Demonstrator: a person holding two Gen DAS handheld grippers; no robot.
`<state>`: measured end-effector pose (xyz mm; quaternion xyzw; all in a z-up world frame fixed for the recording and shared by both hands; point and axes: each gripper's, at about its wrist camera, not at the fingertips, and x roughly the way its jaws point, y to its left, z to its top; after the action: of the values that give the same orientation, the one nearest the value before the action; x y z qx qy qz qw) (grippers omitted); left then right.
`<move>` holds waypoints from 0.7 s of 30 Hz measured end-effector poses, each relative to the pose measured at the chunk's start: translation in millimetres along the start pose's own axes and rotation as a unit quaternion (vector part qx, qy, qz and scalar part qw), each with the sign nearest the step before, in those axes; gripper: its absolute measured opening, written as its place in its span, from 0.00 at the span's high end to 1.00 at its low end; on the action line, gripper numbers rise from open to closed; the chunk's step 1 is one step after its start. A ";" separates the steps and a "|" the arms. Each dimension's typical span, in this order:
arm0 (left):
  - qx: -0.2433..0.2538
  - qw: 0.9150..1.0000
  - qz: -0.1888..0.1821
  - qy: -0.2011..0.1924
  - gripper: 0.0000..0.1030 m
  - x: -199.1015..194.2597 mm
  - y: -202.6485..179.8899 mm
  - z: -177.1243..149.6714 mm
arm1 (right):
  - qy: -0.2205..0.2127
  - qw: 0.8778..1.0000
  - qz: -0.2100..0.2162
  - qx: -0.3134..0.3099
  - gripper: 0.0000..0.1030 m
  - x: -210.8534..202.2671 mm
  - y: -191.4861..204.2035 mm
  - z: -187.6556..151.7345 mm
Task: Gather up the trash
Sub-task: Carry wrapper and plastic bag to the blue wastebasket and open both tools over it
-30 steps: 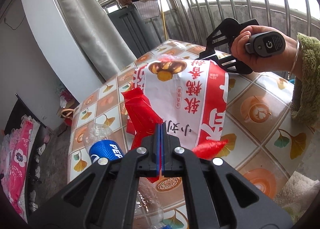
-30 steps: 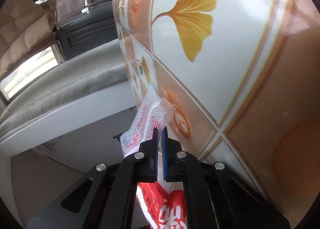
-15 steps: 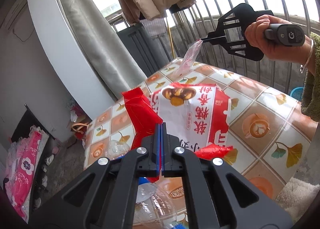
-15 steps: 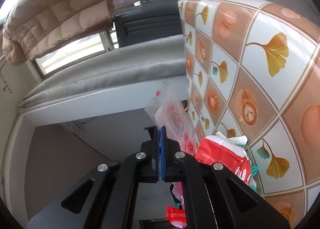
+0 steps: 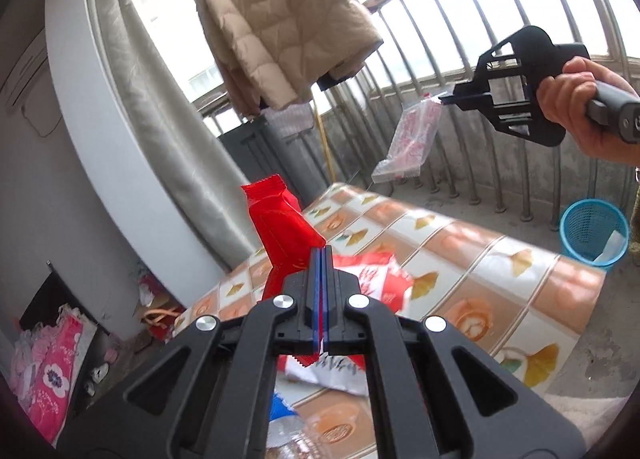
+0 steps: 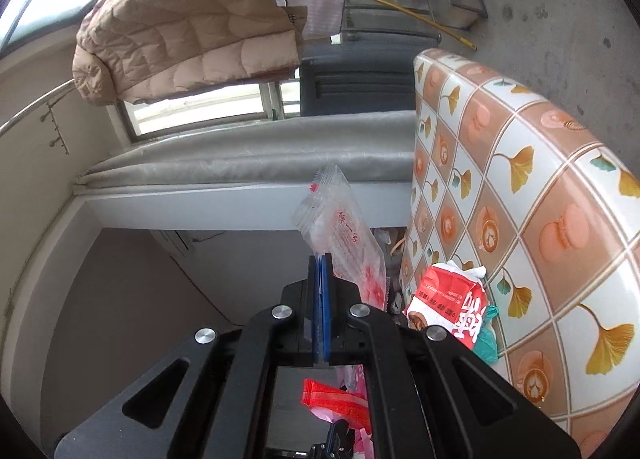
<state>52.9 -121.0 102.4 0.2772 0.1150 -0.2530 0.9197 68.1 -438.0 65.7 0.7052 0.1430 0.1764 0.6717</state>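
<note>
Wrappers were the business of both views. In the left wrist view, the left hand-held gripper had its jaws pressed together on the lower part of a red wrapper, which stood up and leaned away to the left of the fingertips, its long axis close to upright and its crimped end topmost. Below and just beyond the jaws, a red-and-white snack bag lay on the tiled surface. High to the right, a person's hand carried the right hand-held gripper, with a clear printed wrapper hanging down from its tips, long axis sloping down and to the left. A blue basket stood on the floor far to the right, past the edge of the surface; it looked the likely place for the trash. Doing this step well probably meant keeping both pinches firm, lifting the light wrappers clear of the surface, and releasing only once each was over the basket's mouth.

In the right wrist view, the right hand-held gripper was clamped on the clear wrapper's near end; the wrapper ran up and slightly left from the fingertips. The snack bag lay to the lower right, on the surface.
</note>
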 end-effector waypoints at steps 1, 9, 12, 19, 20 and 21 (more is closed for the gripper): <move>0.000 1.000 -0.009 -0.006 1.00 -2.5 -4.4 4.8 | -0.009 1.000 0.000 -0.003 0.99 -14.6 0.8 0.2; -0.033 0.990 -0.134 -0.038 1.00 5.9 -42.6 53.7 | -0.095 0.995 -0.012 -0.004 0.99 -127.1 -4.6 -0.4; -0.049 0.979 -0.194 -0.038 1.00 18.0 -61.0 72.3 | -0.134 0.991 -0.022 0.003 0.99 -169.8 -11.7 -3.2; -0.103 0.928 -0.357 0.031 1.00 69.4 -120.7 106.3 | -0.228 0.972 -0.046 0.030 0.99 -268.1 -40.4 -9.6; -0.112 0.918 -0.378 0.045 1.00 76.0 -129.9 106.1 | -0.240 0.969 -0.050 0.035 0.99 -279.4 -45.3 -9.6; -0.122 0.907 -0.398 0.064 1.00 85.6 -142.8 107.8 | -0.249 0.966 -0.054 0.038 0.99 -288.2 -50.3 -9.4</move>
<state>57.3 -319.2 96.2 0.1096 0.3042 -0.5633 0.7603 -192.7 -553.1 -0.4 0.7432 0.0151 -0.0468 0.6673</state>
